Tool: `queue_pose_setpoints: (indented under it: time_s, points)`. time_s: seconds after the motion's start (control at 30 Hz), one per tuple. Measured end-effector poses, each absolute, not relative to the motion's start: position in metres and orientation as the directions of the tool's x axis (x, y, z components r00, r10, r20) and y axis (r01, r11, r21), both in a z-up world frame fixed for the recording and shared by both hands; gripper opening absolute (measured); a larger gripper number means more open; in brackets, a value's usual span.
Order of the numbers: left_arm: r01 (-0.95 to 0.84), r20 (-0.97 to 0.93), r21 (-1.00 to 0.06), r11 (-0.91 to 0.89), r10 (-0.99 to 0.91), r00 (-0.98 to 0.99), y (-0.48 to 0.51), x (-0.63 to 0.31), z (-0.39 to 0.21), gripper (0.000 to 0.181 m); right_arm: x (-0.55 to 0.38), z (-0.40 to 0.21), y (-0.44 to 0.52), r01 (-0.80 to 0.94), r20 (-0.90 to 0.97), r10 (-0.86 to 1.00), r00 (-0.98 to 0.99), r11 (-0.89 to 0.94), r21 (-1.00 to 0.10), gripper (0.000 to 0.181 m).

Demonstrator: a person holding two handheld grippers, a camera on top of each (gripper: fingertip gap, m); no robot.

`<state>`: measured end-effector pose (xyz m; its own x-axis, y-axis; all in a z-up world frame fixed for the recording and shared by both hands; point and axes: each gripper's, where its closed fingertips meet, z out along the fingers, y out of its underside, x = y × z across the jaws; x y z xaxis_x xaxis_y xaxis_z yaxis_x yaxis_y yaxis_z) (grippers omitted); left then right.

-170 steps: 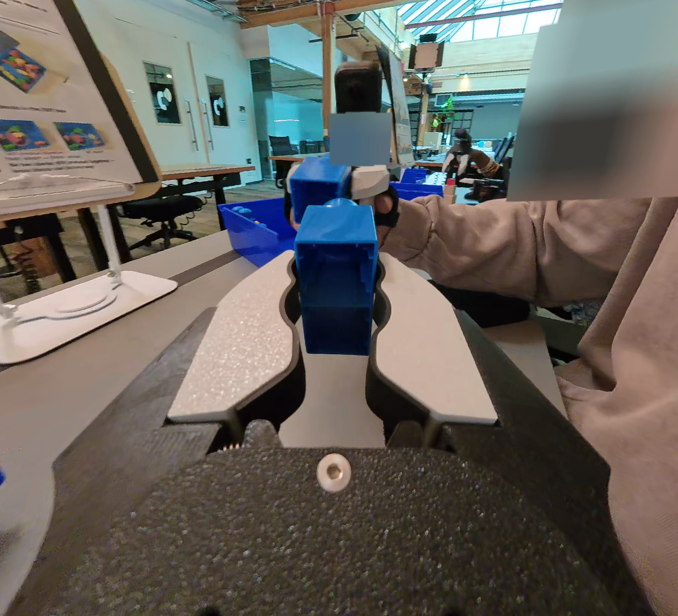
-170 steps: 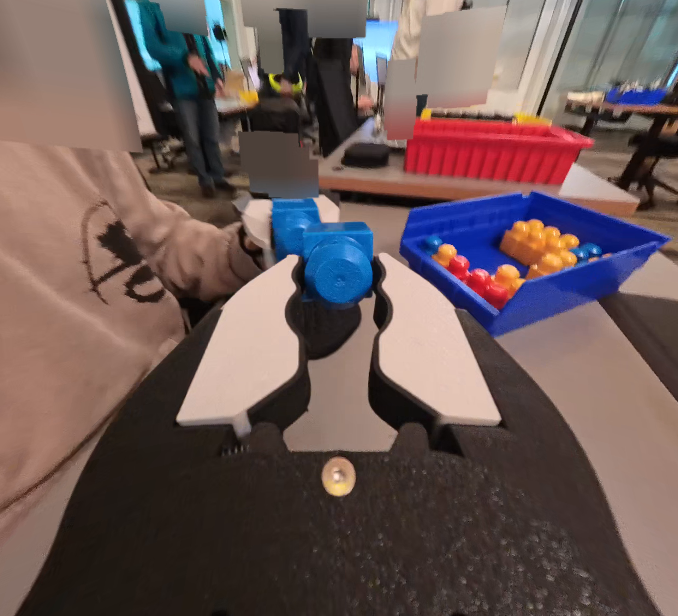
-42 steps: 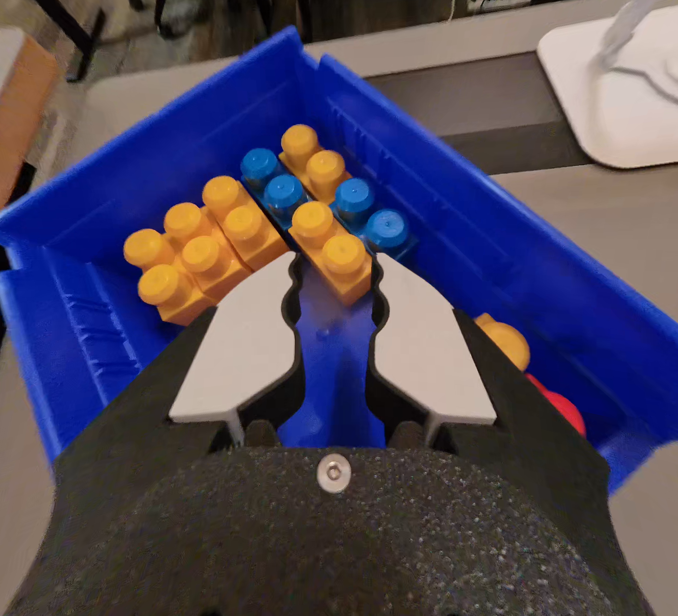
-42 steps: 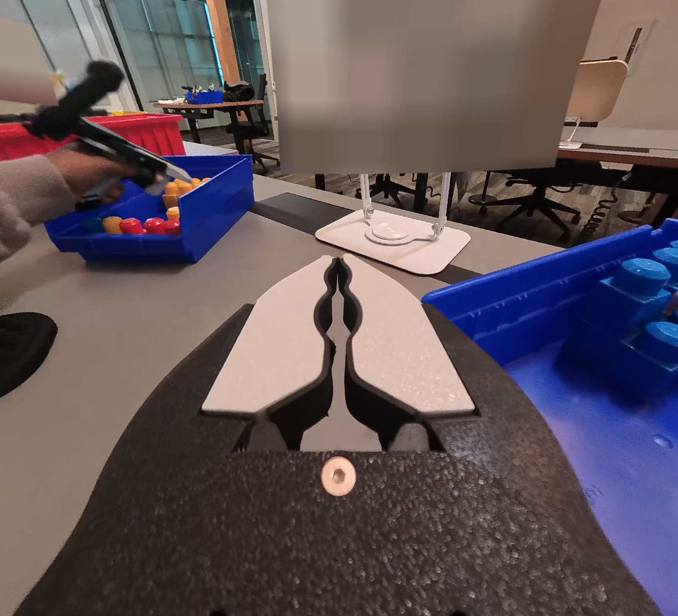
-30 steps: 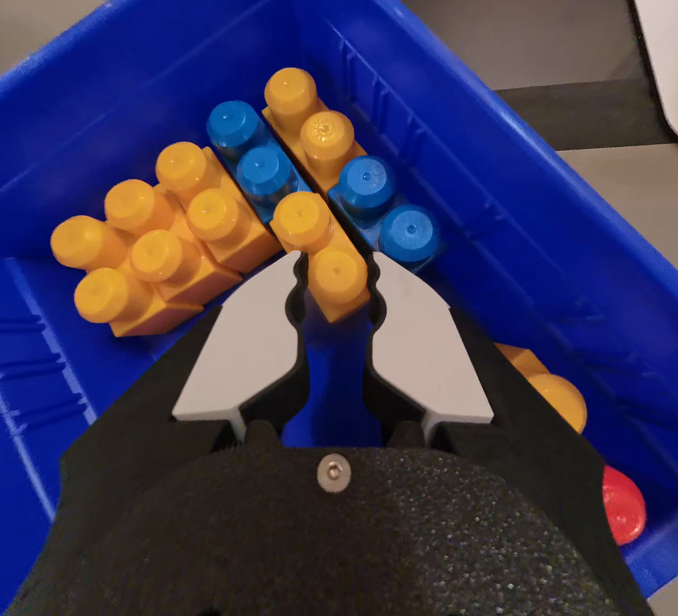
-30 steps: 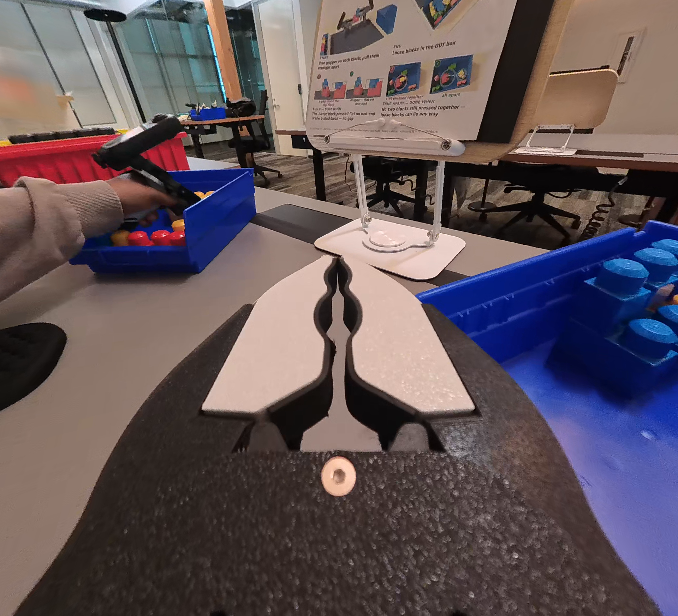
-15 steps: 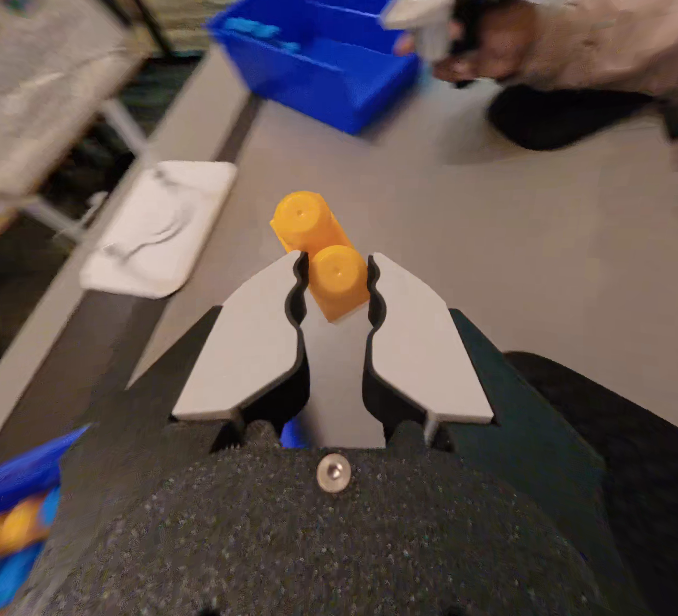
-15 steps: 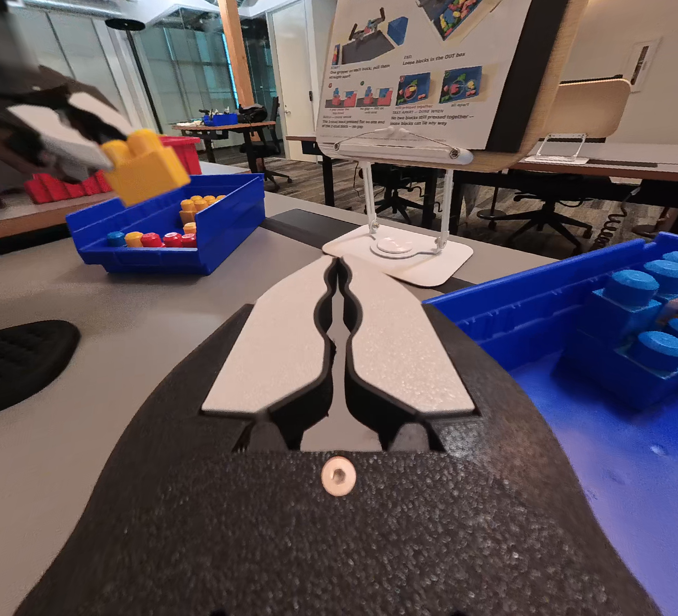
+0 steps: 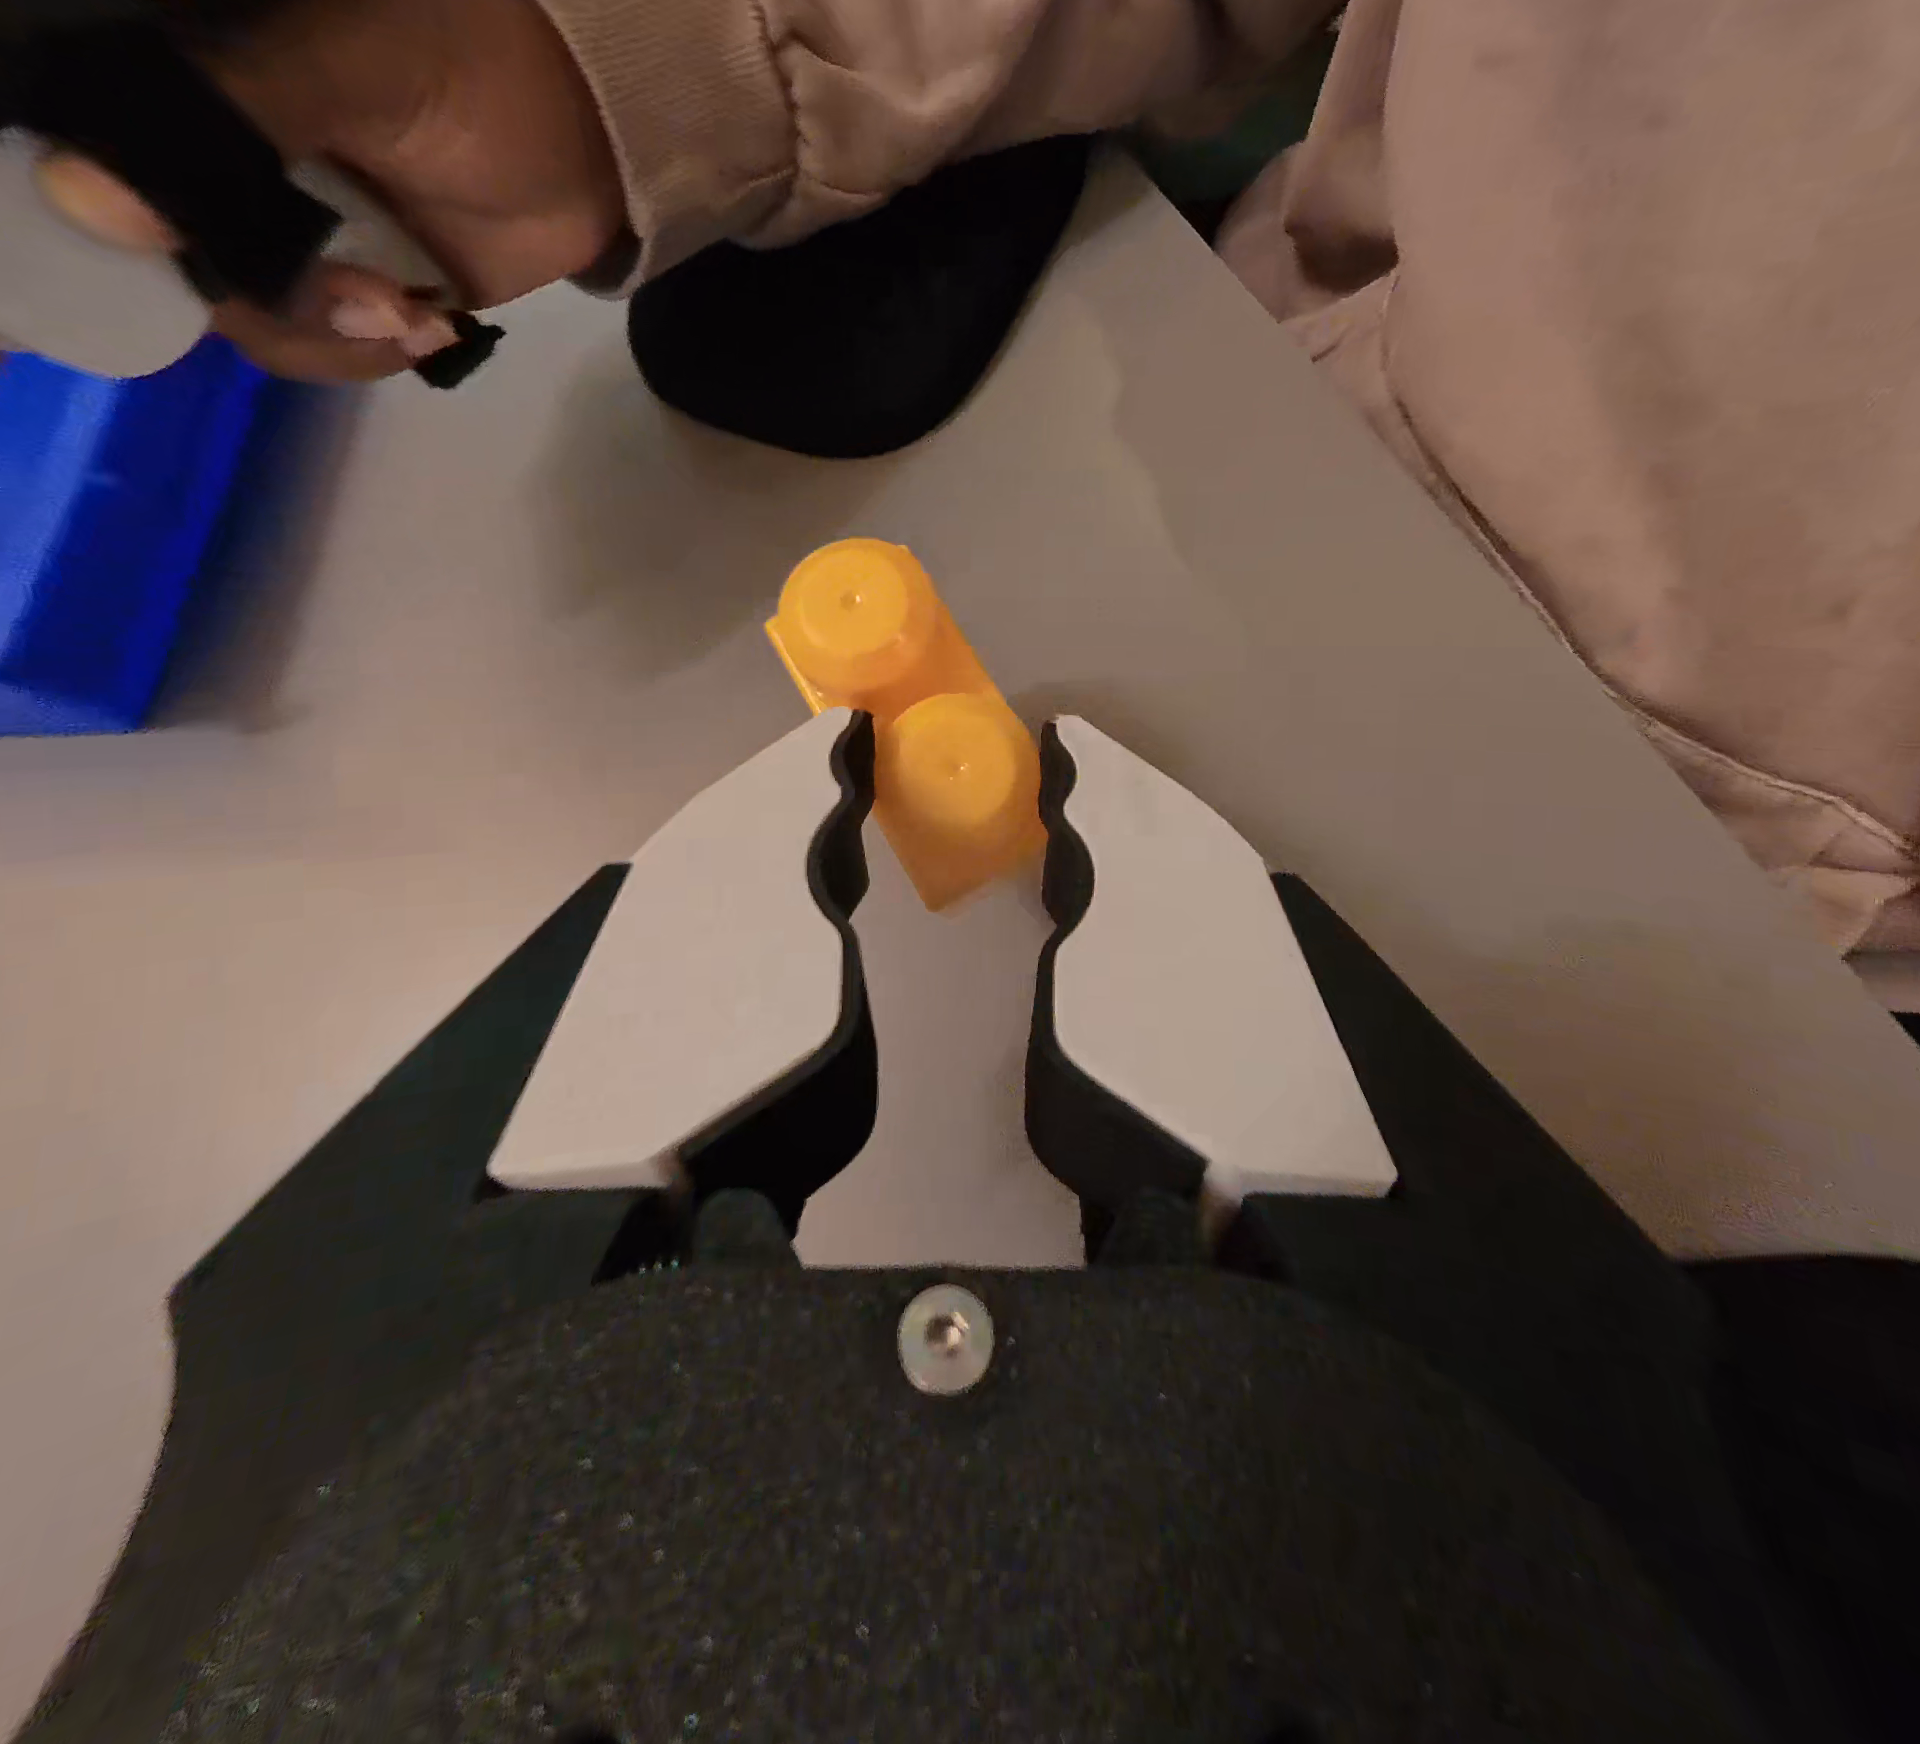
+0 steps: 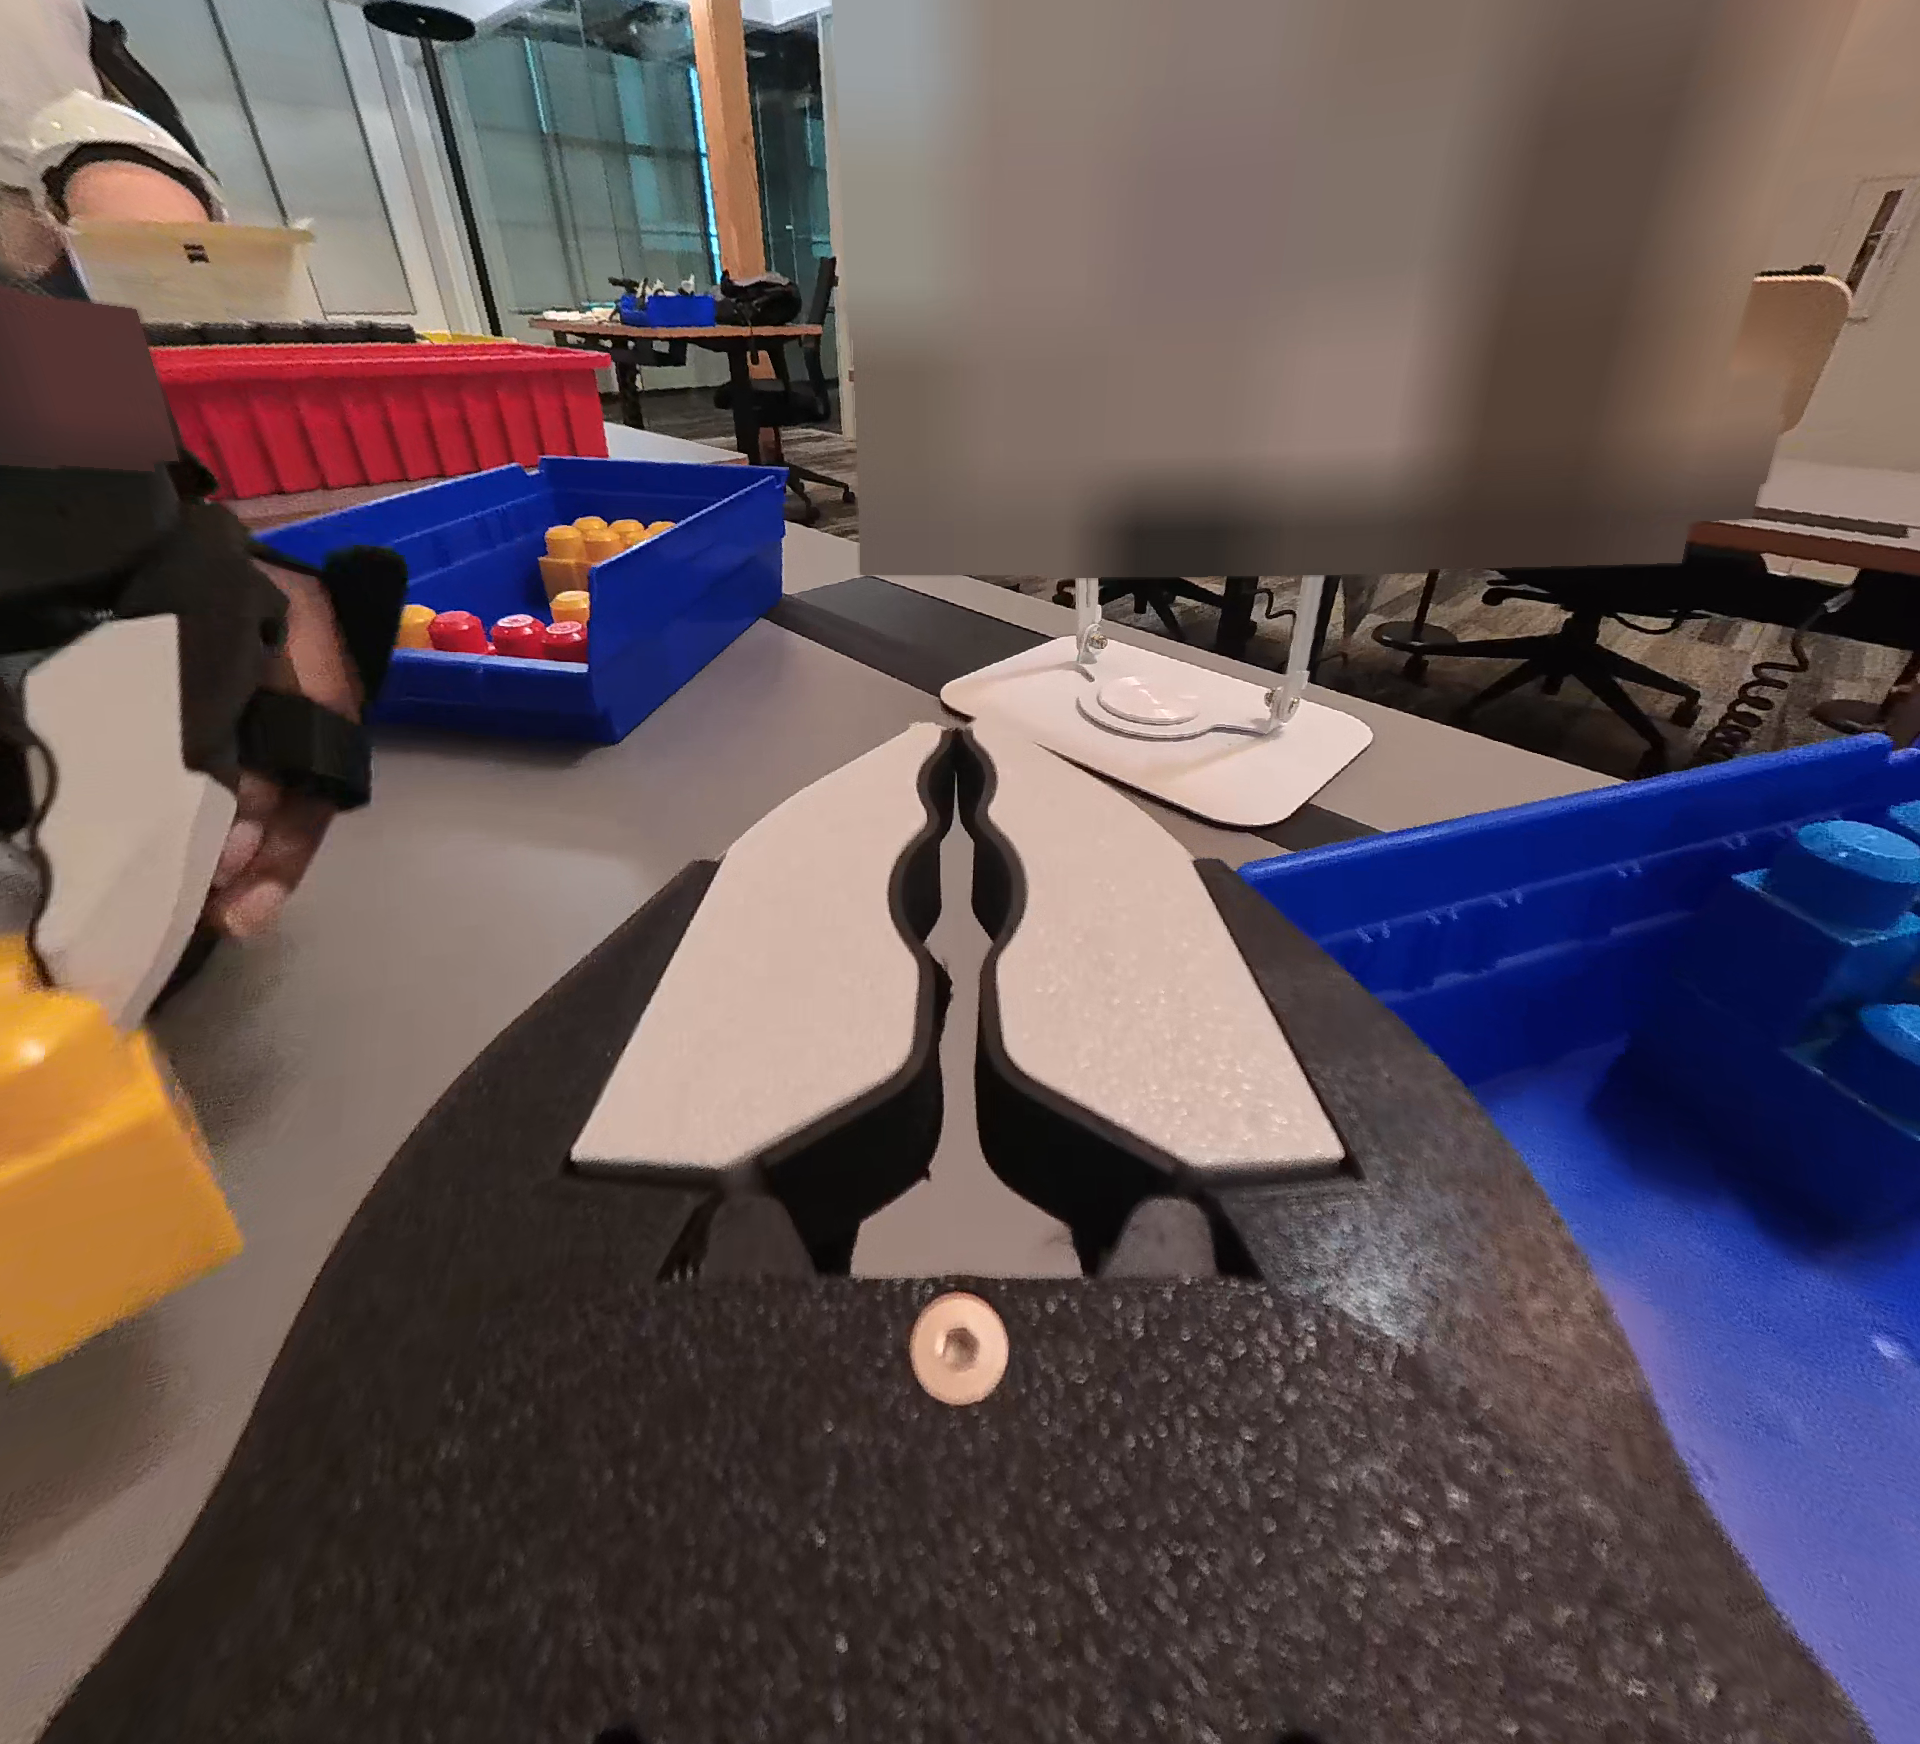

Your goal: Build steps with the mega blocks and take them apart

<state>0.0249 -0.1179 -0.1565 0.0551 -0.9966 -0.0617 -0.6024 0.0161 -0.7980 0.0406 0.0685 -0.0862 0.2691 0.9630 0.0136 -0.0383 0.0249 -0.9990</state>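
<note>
1. Left side first. My left gripper (image 9: 948, 785) is clamped on an orange two-stud block (image 9: 906, 707), right over the grey table (image 9: 436, 614). I can't tell if the block is touching the surface or just above it. The fingers only have the near stud end, and the block sits skewed between them, so I reckon it could twist or pop out if I press it down hard or bump the table edge beside the person's sleeve (image 9: 935, 21).

2. Also risky: the two grippers are close together here. In the right wrist view the same block shows at the far left edge, so a careless swing could knock them together.

3. Far-left bin (image 10: 686, 614): blue, open, holding loose orange and red blocks. A red bin (image 10: 395, 421) sits behind it; can't see inside.

4. My right gripper (image 10: 956, 738) is pinched nearly closed on nothing, hovering at the rim of the nearer bin.

5. Right bin (image 10: 1558, 884): blue, with blue blocks (image 10: 1829, 956) in it. If I reach in with the fingers this narrow, I'd probably just shove them around.
</note>
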Motion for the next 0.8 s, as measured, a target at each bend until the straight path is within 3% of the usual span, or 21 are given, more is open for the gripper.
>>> queue_pose_setpoints:
  time_s: [0.23,0.47,0.57,0.8]
  points:
    - [-0.643,-0.042,-0.763,0.067,-0.998,-0.053,-0.107,0.054,-0.187,0.031,0.042,-0.085,0.070,-0.041,0.009,0.960,0.280,0.022,-0.999,0.000]
    - [-0.635,-0.074,-0.770,0.061,-0.997,-0.005,-0.101,0.054,-0.196,0.036,0.050,-0.085,0.082,-0.037,0.003,0.941,0.338,0.016,-0.999,0.000]
    - [-0.617,-0.091,-0.786,0.026,-0.993,0.073,-0.099,0.044,-0.182,0.046,0.049,-0.087,0.083,-0.031,0.005,0.941,0.340,0.017,-0.999,0.000]
    - [-0.543,-0.169,-0.814,-0.207,-0.810,0.561,-0.058,-0.090,-0.112,0.032,0.047,-0.088,0.080,-0.027,0.004,0.945,0.327,0.013,-1.000,0.000]
